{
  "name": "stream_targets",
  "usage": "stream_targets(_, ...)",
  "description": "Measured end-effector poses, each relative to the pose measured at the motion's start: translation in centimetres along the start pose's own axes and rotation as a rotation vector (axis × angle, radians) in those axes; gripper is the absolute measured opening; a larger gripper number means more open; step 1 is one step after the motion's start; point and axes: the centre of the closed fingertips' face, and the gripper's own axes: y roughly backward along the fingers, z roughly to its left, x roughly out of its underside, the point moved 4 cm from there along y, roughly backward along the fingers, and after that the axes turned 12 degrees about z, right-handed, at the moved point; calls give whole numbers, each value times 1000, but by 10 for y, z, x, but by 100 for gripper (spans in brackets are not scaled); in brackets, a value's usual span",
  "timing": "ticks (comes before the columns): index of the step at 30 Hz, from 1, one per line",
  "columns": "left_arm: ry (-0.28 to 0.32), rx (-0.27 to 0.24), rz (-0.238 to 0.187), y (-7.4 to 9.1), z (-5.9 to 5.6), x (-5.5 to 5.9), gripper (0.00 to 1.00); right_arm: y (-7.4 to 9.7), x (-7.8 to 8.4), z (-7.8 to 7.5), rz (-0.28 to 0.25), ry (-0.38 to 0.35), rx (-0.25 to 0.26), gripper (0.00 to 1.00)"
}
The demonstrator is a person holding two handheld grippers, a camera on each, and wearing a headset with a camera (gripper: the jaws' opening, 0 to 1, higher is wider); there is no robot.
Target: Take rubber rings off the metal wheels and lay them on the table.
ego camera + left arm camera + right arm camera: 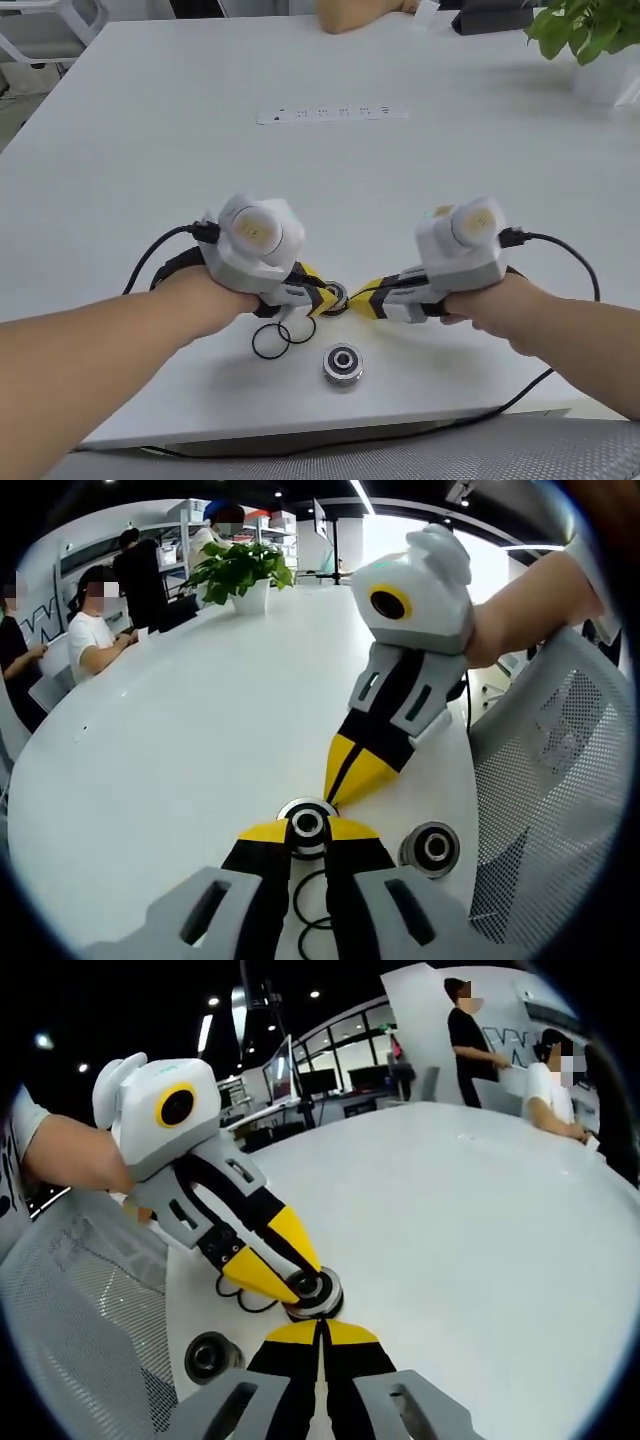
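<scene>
My left gripper [308,832] is clamped on a metal wheel [307,820], one yellow tip on either side of it, down low at the table [200,150]; whether the wheel rests on the surface or hangs just clear, I cannot tell; my right gripper [320,1330] meets it head-on, jaws pressed together with barely a line between them, tips at the wheel's rim; they may have pinched the dark band there, but I cannot make that out, nor be sure a ring sits on this wheel at all; just beside the left gripper two loose rubber rings [272,340] lie flat on the table, overlapping each other; near them, towards me, a second wheel [342,363] lies close to the front edge

What worries me: if the right tips have only a sliver of rubber, a pull would let it snap back, or jerk the wheel round in the left jaws, which hold it by two small points; a ring that comes free under tension could spring off the near edge; and with both grippers working so close, a stray nudge could send the second wheel rolling off, or drag the laid rings along
</scene>
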Motion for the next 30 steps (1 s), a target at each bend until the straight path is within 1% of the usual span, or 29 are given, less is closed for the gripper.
stream_targets(8, 4, -3, 2, 0, 0, 0, 7, 2, -1, -5, -28, -87, -12, 0)
stream_targets(11, 4, -4, 3, 0, -1, 0, 7, 3, -4, -5, -57, -132, -25, 0)
stream_targets(16, 4, -4, 4, 0, -1, 0, 7, 3, -5, -3, -62, -150, -30, 0)
stream_targets(18, 4, -4, 4, 0, -1, 0, 7, 4, -5, -4, -73, -169, -38, 0)
stream_targets(20, 4, -5, 4, 0, -1, 0, 7, 5, -7, -3, -96, -185, -50, 0)
stream_targets(22, 7, -8, 4, 0, -1, -1, 7, 5, -6, -4, -92, -191, -49, 0)
stream_targets(24, 9, -11, 2, -1, -1, -1, 7, 5, -7, -3, -99, -206, -55, 0)
stream_targets(30, 12, -13, 3, -1, 0, -1, 7, 5, -8, -4, -102, -217, -58, 0)
